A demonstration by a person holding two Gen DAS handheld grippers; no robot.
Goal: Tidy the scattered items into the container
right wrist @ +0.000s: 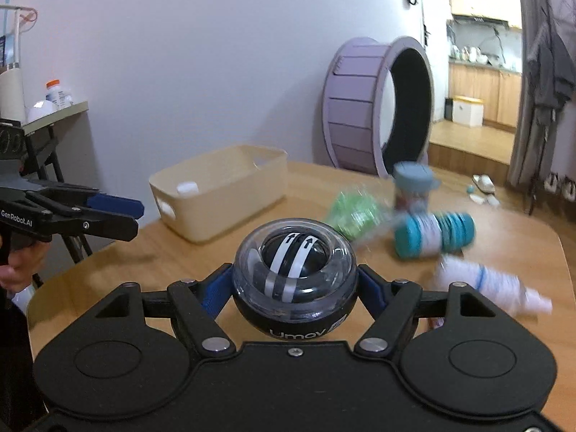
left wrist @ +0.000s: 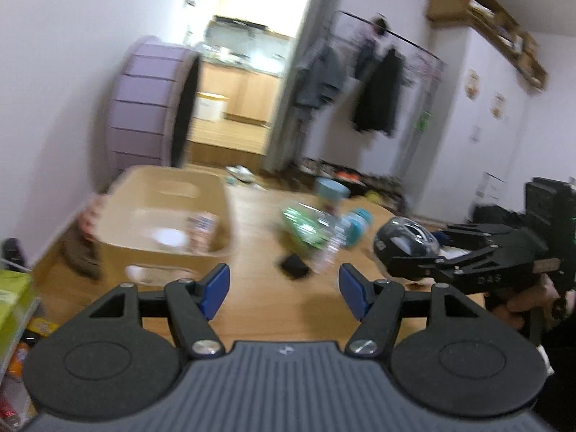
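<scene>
My right gripper point(right wrist: 295, 288) is shut on a black and clear gyro ball point(right wrist: 294, 277), held above the wooden table point(right wrist: 144, 266). The ball also shows in the left wrist view point(left wrist: 403, 241). My left gripper point(left wrist: 284, 289) is open and empty above the table. A cream plastic bin point(right wrist: 219, 190) stands at the table's far left; in the left wrist view point(left wrist: 162, 223) it holds a few small items. Scattered on the table are a green packet point(right wrist: 354, 210), a teal bottle on its side point(right wrist: 433, 234), an upright jar with a grey-blue lid point(right wrist: 414, 187) and a white bottle point(right wrist: 493, 286).
A small black object point(left wrist: 294, 266) lies on the table ahead of my left gripper. A purple cat wheel point(right wrist: 378, 108) stands behind the table. A side shelf point(right wrist: 54, 115) with bottles is at the left. A clothes rack point(left wrist: 374, 82) stands across the room.
</scene>
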